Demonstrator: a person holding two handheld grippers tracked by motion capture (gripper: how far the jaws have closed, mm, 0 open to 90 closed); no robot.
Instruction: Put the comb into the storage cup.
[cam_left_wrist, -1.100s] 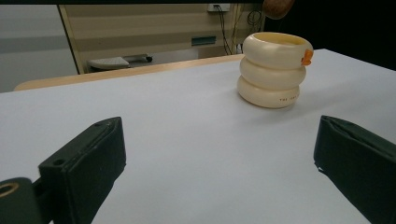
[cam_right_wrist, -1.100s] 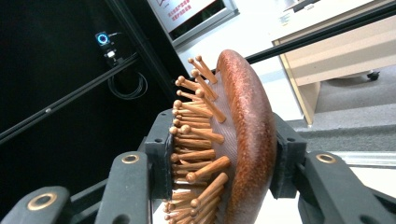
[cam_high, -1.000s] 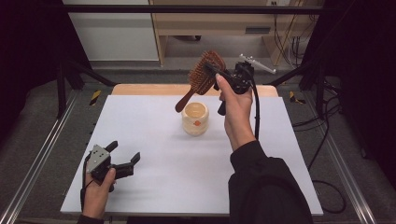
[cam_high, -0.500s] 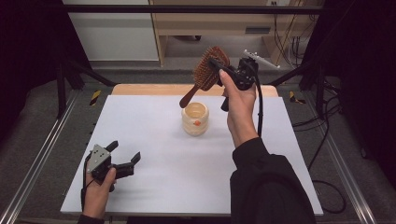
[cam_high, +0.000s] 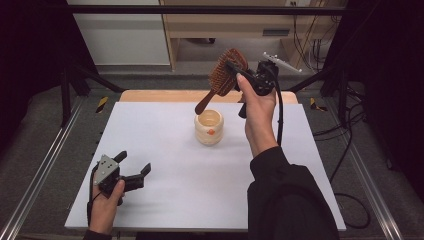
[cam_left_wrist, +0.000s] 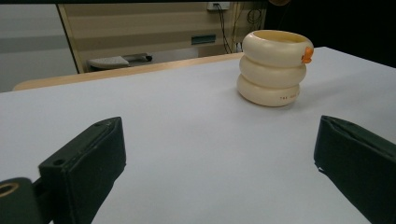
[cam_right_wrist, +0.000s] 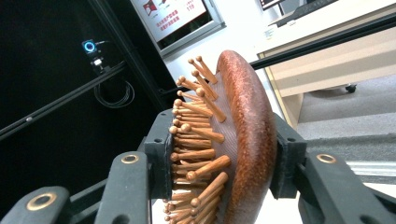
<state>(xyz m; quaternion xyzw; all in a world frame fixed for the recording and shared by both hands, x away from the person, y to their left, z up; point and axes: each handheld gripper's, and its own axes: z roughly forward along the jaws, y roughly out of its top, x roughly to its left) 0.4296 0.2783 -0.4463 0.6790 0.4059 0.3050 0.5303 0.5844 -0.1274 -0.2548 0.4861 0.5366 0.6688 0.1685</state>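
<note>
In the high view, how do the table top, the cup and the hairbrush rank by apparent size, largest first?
1. Table top, by far.
2. Hairbrush, held raised and nearer the camera, so it may look larger.
3. Cup, close to the hairbrush.

A cream ringed cup (cam_high: 209, 127) stands alone near the middle of the white bench (cam_high: 165, 150), with open surface on every side. The wooden hairbrush (cam_high: 222, 77), clamped in the right tool (cam_high: 235, 70), hangs tilted just above the cup's mouth. The left tool (cam_high: 131, 170) rests open-jawed at the near left corner, well apart.
</note>
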